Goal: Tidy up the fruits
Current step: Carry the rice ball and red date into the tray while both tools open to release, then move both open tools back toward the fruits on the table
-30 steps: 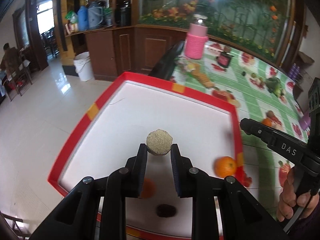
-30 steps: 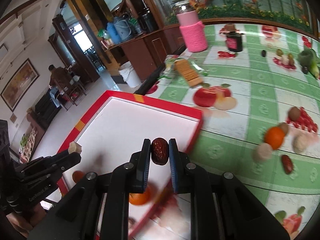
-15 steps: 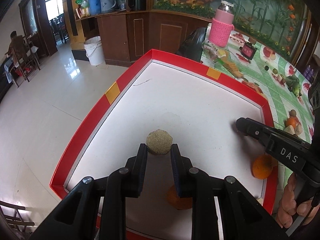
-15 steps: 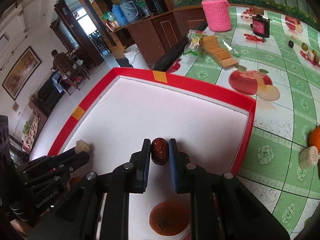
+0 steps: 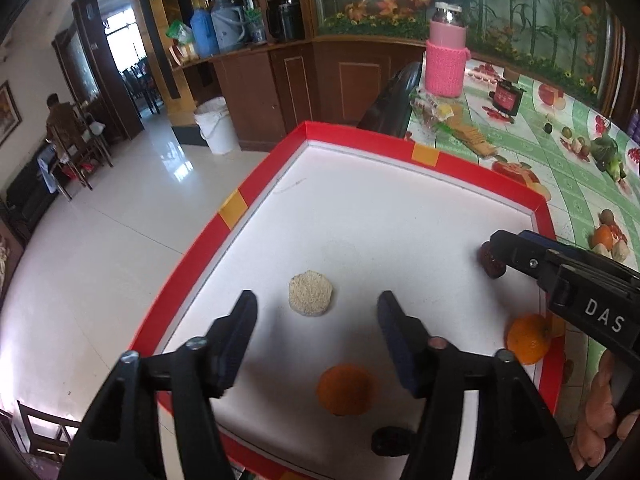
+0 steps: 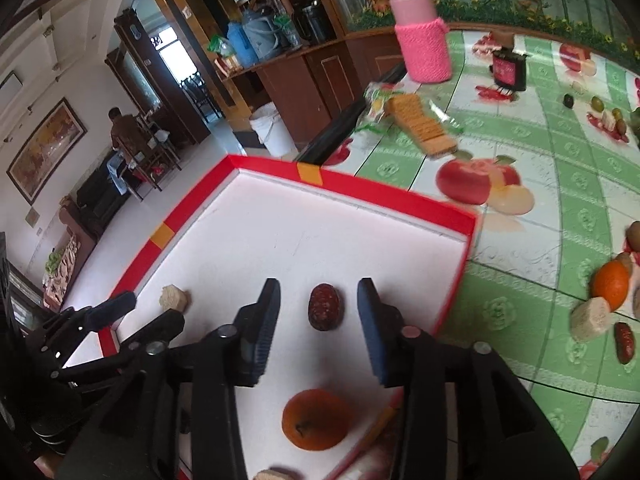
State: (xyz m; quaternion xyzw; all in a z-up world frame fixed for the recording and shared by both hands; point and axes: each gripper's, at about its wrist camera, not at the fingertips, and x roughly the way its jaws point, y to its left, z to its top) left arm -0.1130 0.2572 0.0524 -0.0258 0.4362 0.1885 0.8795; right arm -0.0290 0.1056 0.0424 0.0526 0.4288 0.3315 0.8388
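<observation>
Resting on a fruit-print tablecloth (image 6: 520, 280), the red-rimmed tray (image 5: 400, 152) holds a date (image 6: 325, 312) between the right gripper's (image 6: 318, 316) spread jaws and a beige puck (image 5: 311, 298) between the left gripper's (image 5: 314, 326), also spread.

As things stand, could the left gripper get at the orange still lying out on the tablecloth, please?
Probably not directly. The left gripper hangs open over the tray's left part, while that orange lies beyond the far red rim, and the right gripper reaches across between them. The right one looks better placed.

The left gripper (image 5: 314, 312) has its jaws spread wide, a beige puffed cake (image 5: 311, 298) lying free between them on the red-rimmed tray (image 5: 234, 205), near two oranges (image 5: 346, 389).
</observation>
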